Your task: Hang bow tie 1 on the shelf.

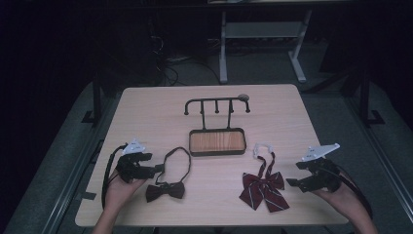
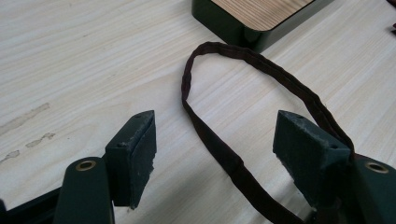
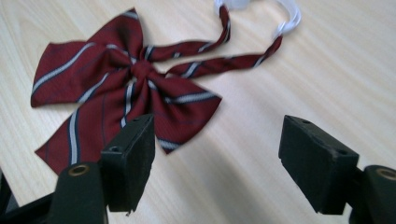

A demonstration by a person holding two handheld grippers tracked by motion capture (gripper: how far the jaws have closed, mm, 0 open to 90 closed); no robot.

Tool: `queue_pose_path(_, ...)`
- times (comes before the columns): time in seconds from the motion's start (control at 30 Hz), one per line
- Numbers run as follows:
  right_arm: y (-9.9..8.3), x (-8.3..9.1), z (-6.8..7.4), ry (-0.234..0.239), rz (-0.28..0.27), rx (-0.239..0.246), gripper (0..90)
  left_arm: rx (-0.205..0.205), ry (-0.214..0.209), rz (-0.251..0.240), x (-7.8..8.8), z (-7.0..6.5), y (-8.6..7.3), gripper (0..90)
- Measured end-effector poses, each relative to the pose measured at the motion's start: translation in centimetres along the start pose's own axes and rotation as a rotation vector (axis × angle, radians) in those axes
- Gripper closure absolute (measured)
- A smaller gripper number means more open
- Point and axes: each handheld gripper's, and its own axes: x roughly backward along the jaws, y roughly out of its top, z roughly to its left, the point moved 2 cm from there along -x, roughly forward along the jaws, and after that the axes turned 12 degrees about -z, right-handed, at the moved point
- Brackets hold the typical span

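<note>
While both hands rest at the near edge of the pale wood-grain table [image 1: 146, 112], the left gripper [image 1: 157, 169] sits with its jaws spread wide around the thin dark neck strap [image 2: 219, 149] of the small dark brown bow tie [image 1: 165, 191]; in the left gripper view the strap runs up between the two black pads [image 2: 135, 154] and loops back past the far pad, close against it, though I cannot tell whether it touches. That bow tie's knot lies just in front of the left hand [image 1: 119, 187], near the table's front edge. The right gripper [image 1: 293, 173] is likewise open and holds nothing, its jaws pointing at the maroon striped bow tie with white clasp ends [image 3: 126, 88], which lies flat just beside it. Behind both ties stands the black hook rack with a wooden tray base [image 1: 216, 141].
</note>
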Motion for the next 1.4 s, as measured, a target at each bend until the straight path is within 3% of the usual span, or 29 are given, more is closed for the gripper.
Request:
queue_pose_path(0.17,1.4,0.0,0.0,-0.017,-0.005,0.033,26.7,-0.003,0.000,-0.008,0.1,0.1,0.1,30.3)
queue_pose_path(0.27,2.0,-0.3,-0.1,0.000,0.016,0.024,30.9,-0.001,-0.002,-0.008,0.1,0.1,0.1,30.2)
queue_pose_path(0.47,2.9,-1.3,-0.7,0.027,0.042,-0.009,31.3,-0.014,-0.006,-0.003,0.0,-0.1,0.1,30.0)
queue_pose_path(0.67,3.7,-1.8,-1.2,0.031,0.039,-0.038,32.4,-0.002,-0.010,-0.003,-0.1,-0.2,0.1,29.9)
queue_pose_path(0.97,5.1,-3.1,-2.0,0.058,0.069,-0.047,36.9,-0.022,-0.012,0.008,-0.1,-0.2,0.1,29.9)
queue_pose_path(1.4,7.4,-5.0,-2.2,0.052,0.113,-0.012,41.3,-0.031,-0.015,0.011,-0.2,-0.3,0.1,29.9)
